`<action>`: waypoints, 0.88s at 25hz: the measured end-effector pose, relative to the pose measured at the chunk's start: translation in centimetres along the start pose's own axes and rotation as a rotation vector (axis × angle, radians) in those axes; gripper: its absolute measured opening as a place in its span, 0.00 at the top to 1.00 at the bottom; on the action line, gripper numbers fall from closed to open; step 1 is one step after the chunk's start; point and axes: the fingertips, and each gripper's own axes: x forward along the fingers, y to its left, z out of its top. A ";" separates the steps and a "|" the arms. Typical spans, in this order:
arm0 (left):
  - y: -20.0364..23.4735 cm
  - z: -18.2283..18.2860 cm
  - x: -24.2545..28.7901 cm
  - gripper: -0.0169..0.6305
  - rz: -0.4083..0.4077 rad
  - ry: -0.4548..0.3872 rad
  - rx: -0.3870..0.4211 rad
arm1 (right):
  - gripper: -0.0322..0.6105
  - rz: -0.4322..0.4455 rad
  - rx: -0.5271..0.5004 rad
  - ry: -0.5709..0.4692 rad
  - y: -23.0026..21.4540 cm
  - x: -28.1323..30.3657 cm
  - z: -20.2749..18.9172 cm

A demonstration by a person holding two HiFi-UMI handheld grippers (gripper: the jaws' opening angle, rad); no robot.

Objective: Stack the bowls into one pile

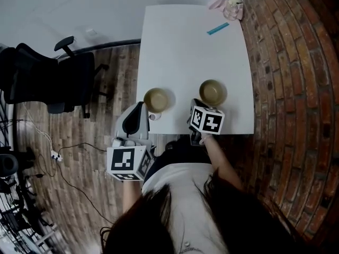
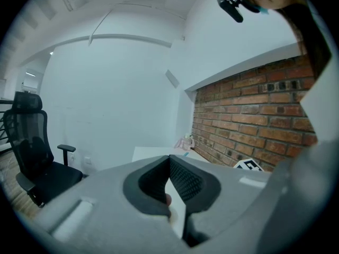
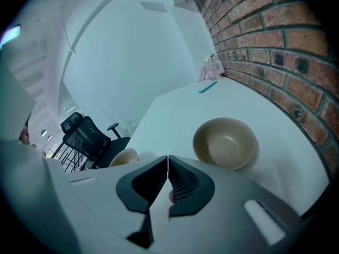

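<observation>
Two tan bowls stand apart near the front edge of the white table (image 1: 185,52). The left bowl (image 1: 157,99) also shows in the right gripper view as a rim (image 3: 124,156) behind the gripper body. The right bowl (image 1: 212,92) lies empty just ahead and to the right of my right gripper (image 3: 167,157). That gripper (image 1: 196,106) is shut with nothing in it, just short of the right bowl. My left gripper (image 1: 142,109) hangs off the table's front left edge, next to the left bowl. Its jaws (image 2: 169,157) meet, holding nothing, and neither bowl shows in its view.
A teal stick (image 1: 217,28) and a small pink and clear item (image 1: 229,5) lie at the table's far right corner. A brick wall (image 1: 286,89) runs along the right side. A black office chair (image 1: 53,78) and cables (image 1: 53,155) are on the wooden floor at left.
</observation>
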 end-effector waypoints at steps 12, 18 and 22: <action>1.8 -0.2 -1.5 0.97 0.070 -0.007 -0.019 | 0.93 0.061 -0.044 0.035 2.7 1.4 -0.3; 2.6 -0.5 -2.1 0.97 0.101 -0.003 -0.028 | 0.92 0.092 -0.066 0.063 3.9 2.2 -0.8; 3.3 -0.5 -2.6 0.97 0.116 -0.003 -0.032 | 0.91 0.105 -0.081 0.073 4.9 2.5 -1.0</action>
